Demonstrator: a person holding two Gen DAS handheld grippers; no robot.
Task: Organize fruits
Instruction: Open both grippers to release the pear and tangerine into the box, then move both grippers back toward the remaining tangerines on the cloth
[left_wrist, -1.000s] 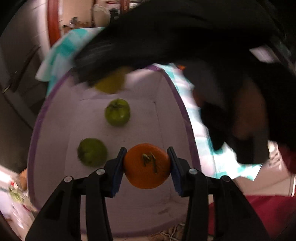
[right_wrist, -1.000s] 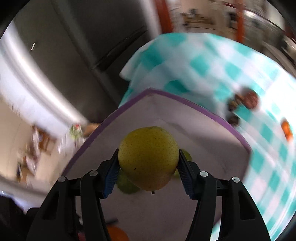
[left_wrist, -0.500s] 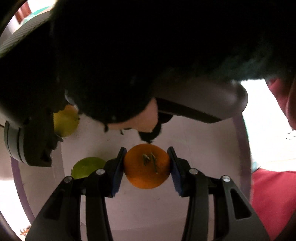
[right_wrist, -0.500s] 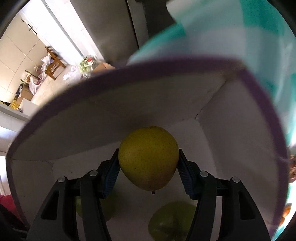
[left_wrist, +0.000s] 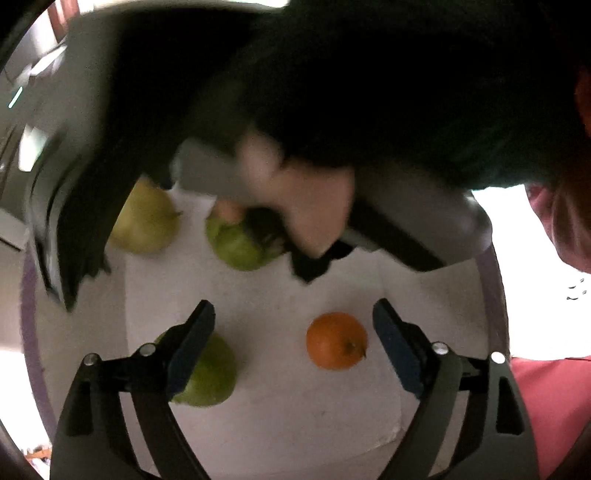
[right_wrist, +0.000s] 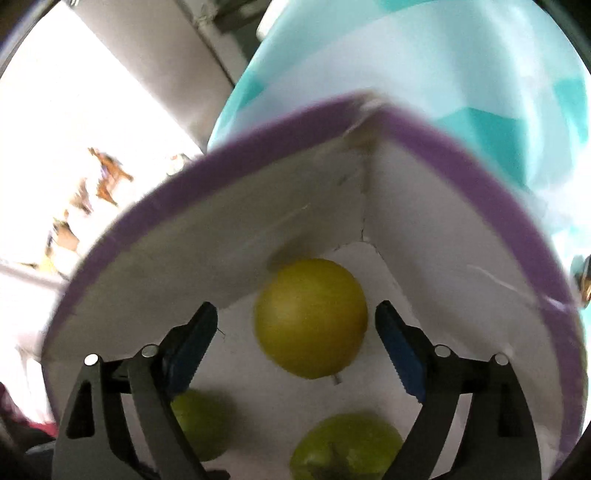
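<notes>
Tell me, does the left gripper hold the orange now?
No, the left gripper is open, and the orange lies free on the box floor between its spread fingers.

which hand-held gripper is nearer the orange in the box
Left. The left hand-held gripper is open right over the orange, which lies between its fingers. The right hand-held gripper is open at the box's far corner around the yellow pear.

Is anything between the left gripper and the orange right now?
Nothing visible. The left gripper is open, and the orange lies on the box floor in the gap between its fingers, nearer the right one. The green fruit sits behind the left finger, off to the side.
</notes>
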